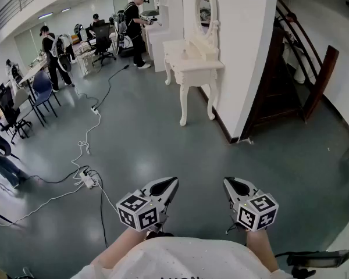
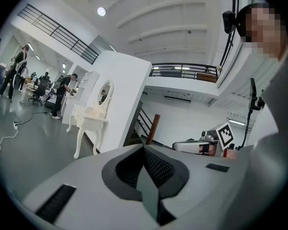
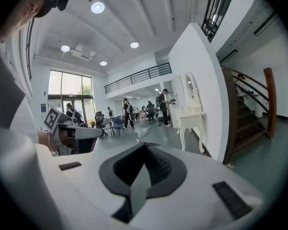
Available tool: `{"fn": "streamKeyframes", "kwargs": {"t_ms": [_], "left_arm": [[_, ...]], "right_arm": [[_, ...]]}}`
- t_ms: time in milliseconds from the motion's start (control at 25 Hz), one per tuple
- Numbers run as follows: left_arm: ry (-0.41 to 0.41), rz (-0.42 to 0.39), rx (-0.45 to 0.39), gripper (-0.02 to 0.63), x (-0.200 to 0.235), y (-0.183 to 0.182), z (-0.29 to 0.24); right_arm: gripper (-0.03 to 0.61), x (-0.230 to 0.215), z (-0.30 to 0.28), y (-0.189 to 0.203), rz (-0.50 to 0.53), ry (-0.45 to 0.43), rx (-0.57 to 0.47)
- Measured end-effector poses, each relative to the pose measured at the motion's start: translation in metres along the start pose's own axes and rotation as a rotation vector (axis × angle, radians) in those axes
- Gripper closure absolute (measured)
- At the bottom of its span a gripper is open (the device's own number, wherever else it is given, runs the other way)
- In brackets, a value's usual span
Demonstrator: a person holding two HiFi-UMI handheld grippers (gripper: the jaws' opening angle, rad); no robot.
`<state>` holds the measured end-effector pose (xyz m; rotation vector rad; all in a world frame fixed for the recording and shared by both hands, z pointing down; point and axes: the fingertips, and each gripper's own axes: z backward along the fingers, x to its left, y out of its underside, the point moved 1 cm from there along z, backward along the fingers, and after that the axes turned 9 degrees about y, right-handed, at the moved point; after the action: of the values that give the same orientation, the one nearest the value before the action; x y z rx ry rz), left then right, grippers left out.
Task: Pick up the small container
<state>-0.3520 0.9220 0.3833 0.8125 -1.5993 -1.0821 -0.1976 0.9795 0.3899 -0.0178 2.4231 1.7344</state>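
Note:
Both grippers hang side by side over the grey floor, close to the person's body, and neither holds anything. My left gripper (image 1: 172,181) has its jaws together, and in the left gripper view (image 2: 145,147) the dark pads meet in one seam. My right gripper (image 1: 228,181) is shut the same way, pads touching (image 3: 145,145). Both point toward a white dressing table (image 1: 193,68) with an oval mirror (image 1: 206,7), a few steps ahead against a white wall. I cannot make out any small container. Each gripper shows in the other's view, the right gripper (image 2: 206,145) and the left gripper (image 3: 77,131).
A power strip (image 1: 88,179) and cables trail across the floor at the left. A dark wooden staircase (image 1: 299,80) rises right of the white wall (image 1: 244,51). Several people (image 1: 134,28), desks and chairs (image 1: 41,92) fill the back left.

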Motion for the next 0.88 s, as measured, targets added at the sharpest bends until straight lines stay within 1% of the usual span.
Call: {"fn": "streamKeyframes", "kwargs": {"t_ms": [200,360,440,520,600,680,800,880], "left_arm": [[-0.005,0.031,0.014,0.603,0.006,0.003,0.006],[-0.037,0.056,0.017,0.603,0.029,0.005,0.006],[-0.036,0.073,0.013,0.603,0.039,0.003,0.002],[-0.020,0.082,0.014,0.603,0.051,0.001,-0.006],[-0.003,0.087,0.021,0.603,0.070,-0.004,-0.020],[0.011,0.105,0.022,0.603,0.094,-0.009,-0.040],[0.049,0.146,0.013,0.603,0.128,-0.011,-0.063],[0.071,0.153,0.012,0.603,0.153,-0.019,-0.072]], "right_arm": [[0.577,0.002,-0.008,0.004,-0.030,-0.008,0.010],[0.577,-0.001,-0.026,0.007,-0.037,-0.015,0.020],[0.577,-0.006,-0.034,0.008,-0.055,-0.006,0.021],[0.575,-0.014,-0.046,0.008,-0.094,0.006,0.020],[0.575,-0.023,-0.067,0.004,-0.139,0.006,0.028],[0.575,-0.035,-0.090,-0.001,-0.160,0.007,0.049],[0.575,-0.050,-0.122,0.000,-0.152,0.049,0.101],[0.575,-0.053,-0.148,-0.005,-0.143,0.079,0.117]]}}
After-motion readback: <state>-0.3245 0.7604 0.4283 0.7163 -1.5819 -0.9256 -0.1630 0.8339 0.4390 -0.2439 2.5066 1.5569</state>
